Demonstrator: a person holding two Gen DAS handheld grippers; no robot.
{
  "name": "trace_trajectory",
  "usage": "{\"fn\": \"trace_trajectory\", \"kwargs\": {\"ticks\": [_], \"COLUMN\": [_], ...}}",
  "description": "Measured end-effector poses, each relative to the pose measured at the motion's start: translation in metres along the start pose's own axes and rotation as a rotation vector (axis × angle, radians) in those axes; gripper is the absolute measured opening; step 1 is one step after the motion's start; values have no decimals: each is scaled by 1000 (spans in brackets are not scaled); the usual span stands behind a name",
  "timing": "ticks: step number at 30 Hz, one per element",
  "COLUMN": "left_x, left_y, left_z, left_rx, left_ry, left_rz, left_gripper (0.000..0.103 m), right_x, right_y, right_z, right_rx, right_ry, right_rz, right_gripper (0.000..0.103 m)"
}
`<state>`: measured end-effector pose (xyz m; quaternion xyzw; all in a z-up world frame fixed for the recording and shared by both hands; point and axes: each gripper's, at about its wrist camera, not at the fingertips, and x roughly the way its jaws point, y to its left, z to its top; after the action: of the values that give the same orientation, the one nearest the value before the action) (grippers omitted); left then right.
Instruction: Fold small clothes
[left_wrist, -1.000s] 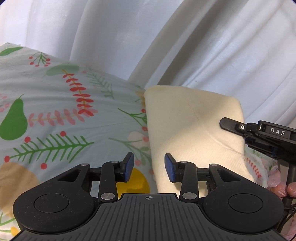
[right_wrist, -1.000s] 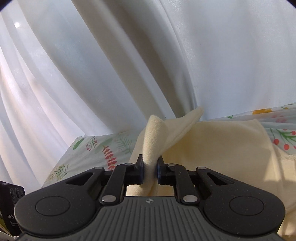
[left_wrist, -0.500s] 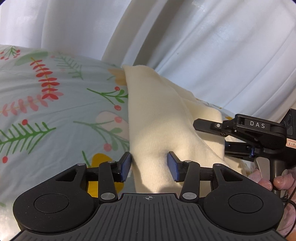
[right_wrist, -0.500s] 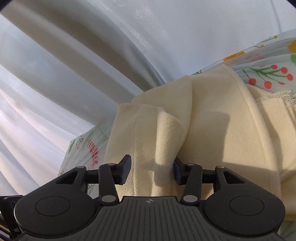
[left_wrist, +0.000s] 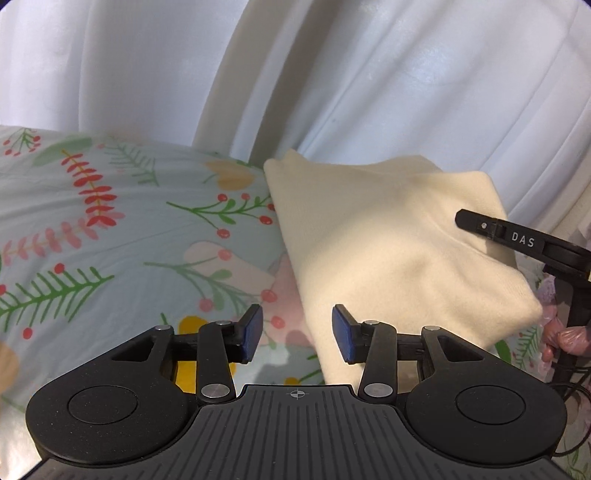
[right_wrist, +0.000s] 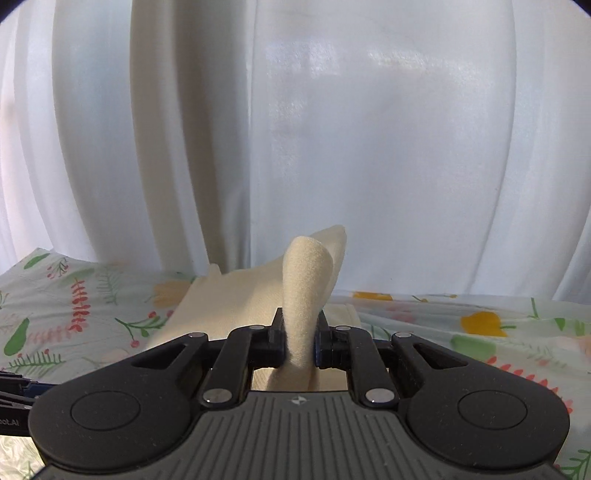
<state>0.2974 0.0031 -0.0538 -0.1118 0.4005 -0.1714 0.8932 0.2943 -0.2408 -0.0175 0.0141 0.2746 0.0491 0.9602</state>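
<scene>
White curtains (right_wrist: 369, 147) behind; floral bedsheet (left_wrist: 110, 240) below, carrying everything. Cream garment (left_wrist: 388, 251) folded into a thick pad near the far edge of the bed, close to the curtains. Soft, light, fleecy by the look; probably limp, prone to sagging and sliding off its own layers, not fragile. Right gripper (right_wrist: 298, 345) closed tight on a bunched fold of the cloth, pinched upright between the jaws. Left gripper (left_wrist: 295, 338) wide apart, gripping nothing, just beside the garment's near left edge. Best taken by a folded edge or corner, through all layers, not the slack middle.
</scene>
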Motion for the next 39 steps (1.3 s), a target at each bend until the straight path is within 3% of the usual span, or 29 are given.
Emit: {"fn": "trace_trajectory", "kwargs": {"ticks": [5, 10, 11, 14, 15, 20, 22, 23, 26, 28, 30, 31, 32, 34, 35, 37, 39], "left_x": [9, 0, -2, -10, -10, 1, 7, 11, 19, 15, 8, 5, 4, 6, 7, 2, -9], "left_y": [-13, -14, -13, -17, -20, -40, -47, -50, -49, -43, -34, -28, -24, -14, -11, -9, -7], "left_z": [-14, -23, -24, -30, -32, -44, -46, -46, -44, -40, -36, -35, -34, -33, -34, -35, -34], "left_rx": [58, 91, 92, 110, 120, 164, 176, 181, 142, 88, 45, 29, 18, -11, -20, 0, 45], "left_ry": [54, 61, 63, 64, 65, 114, 119, 119, 138, 132, 103, 96, 97, 136, 161, 170, 165], "left_rz": [-21, -12, -16, -35, -43, -66, -56, -41, -16, -23, -21, -13, -11, -20, -17, -5, 33], "left_gripper": [45, 45, 46, 47, 48, 49, 49, 49, 44, 42, 43, 46, 47, 50, 50, 51, 49], "right_x": [31, 2, -13, -48, -55, -54, -46, -41, -29, -31, -34, -36, -37, -33, -30, -37, -48], "right_y": [-24, -49, -57, -74, -77, -75, -70, -67, -62, -71, -90, -97, -99, -90, -83, -79, -78], "right_z": [-35, -40, -43, -52, -58, -90, -99, -101, -104, -109, -122, -127, -126, -122, -122, -120, -112], "right_rx": [21, 176, 232, 361, 392, 577, 619, 631, 676, 824, 1025, 1067, 1014, 791, 695, 651, 612], "right_ry": [127, 66, 39, 22, 38, 183, 206, 203, 211, 188, 108, 80, 96, 194, 237, 220, 192], "right_rz": [-88, -135, -112, -3, 37, 229, 234, 231, 200, 310, 516, 547, 479, 274, 217, 208, 187], "right_gripper": [14, 30, 35, 67, 68, 67, 62, 54, 16, 13, 13, 13, 13, 15, 14, 17, 33]}}
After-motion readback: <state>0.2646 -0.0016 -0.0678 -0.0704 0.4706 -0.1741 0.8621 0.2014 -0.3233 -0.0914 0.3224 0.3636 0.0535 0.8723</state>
